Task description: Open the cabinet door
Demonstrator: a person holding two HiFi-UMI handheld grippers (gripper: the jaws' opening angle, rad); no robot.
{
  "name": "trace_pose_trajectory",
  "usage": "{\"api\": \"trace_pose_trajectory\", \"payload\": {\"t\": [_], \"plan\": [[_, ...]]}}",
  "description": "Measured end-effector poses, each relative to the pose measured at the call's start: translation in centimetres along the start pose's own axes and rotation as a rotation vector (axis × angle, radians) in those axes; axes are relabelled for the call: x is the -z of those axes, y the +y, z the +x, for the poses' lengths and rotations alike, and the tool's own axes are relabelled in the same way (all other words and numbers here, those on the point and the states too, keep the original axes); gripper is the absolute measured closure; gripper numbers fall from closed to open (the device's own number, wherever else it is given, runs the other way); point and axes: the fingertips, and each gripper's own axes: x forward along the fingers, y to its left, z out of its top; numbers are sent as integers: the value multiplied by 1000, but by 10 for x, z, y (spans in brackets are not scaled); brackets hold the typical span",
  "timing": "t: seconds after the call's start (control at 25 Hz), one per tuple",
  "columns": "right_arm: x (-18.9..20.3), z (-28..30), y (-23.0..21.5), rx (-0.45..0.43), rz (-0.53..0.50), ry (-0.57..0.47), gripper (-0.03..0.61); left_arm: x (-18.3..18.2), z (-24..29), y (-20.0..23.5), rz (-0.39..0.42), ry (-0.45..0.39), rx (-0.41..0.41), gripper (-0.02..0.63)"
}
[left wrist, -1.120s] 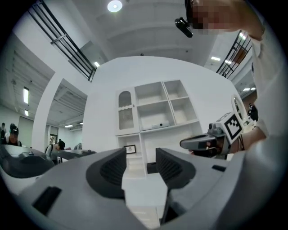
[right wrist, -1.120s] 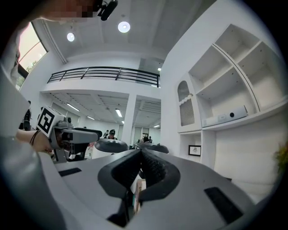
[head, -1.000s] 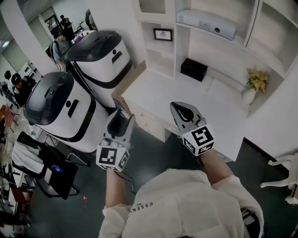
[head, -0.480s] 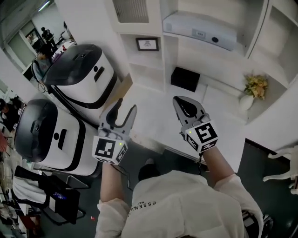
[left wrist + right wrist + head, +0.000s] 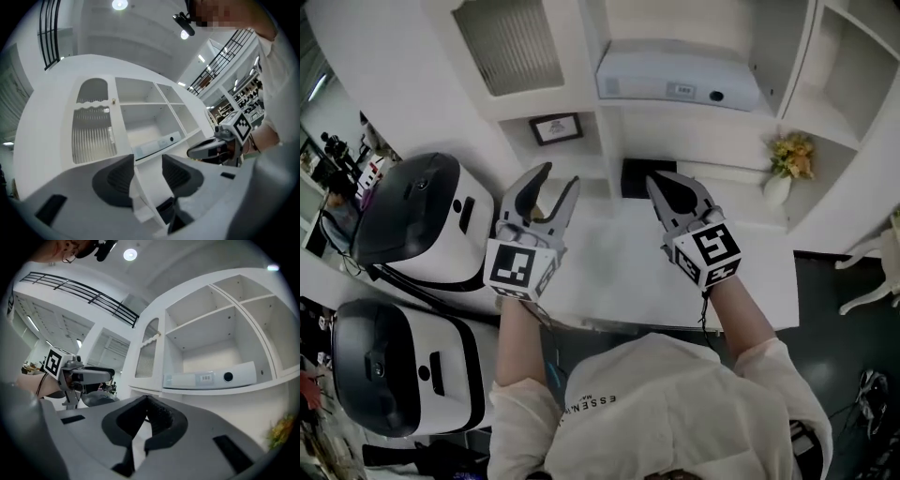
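I'm hovering both tongs over the white worktop (image 5: 619,272), below the ribbed cabinet door (image 5: 508,42): left tongs (image 5: 558,178) gaping and empty, right tongs (image 5: 657,182) pinched together.

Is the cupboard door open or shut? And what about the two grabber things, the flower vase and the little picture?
Cabinet door: shut.
Left hand-held gripper: jaws apart, nothing between them.
Right hand-held gripper: jaws together, holding nothing.
Flower vase: upright.
Picture frame: standing in its shelf nook.
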Motion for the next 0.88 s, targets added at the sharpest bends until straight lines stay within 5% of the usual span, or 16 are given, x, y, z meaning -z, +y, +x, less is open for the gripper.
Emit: {"api": "trace_pose_trajectory", "payload": {"t": [0.16, 0.6, 0.88], "plan": [[-10, 22, -3, 61, -29, -24, 563, -17, 28, 31, 44, -67, 73, 431], [-50, 60, -14, 172, -122, -57, 563, -99, 107, 115, 125, -219, 109, 431], [-68, 74, -31, 173, -136, -23, 563, -156, 145, 138, 221, -259, 46, 431]]}}
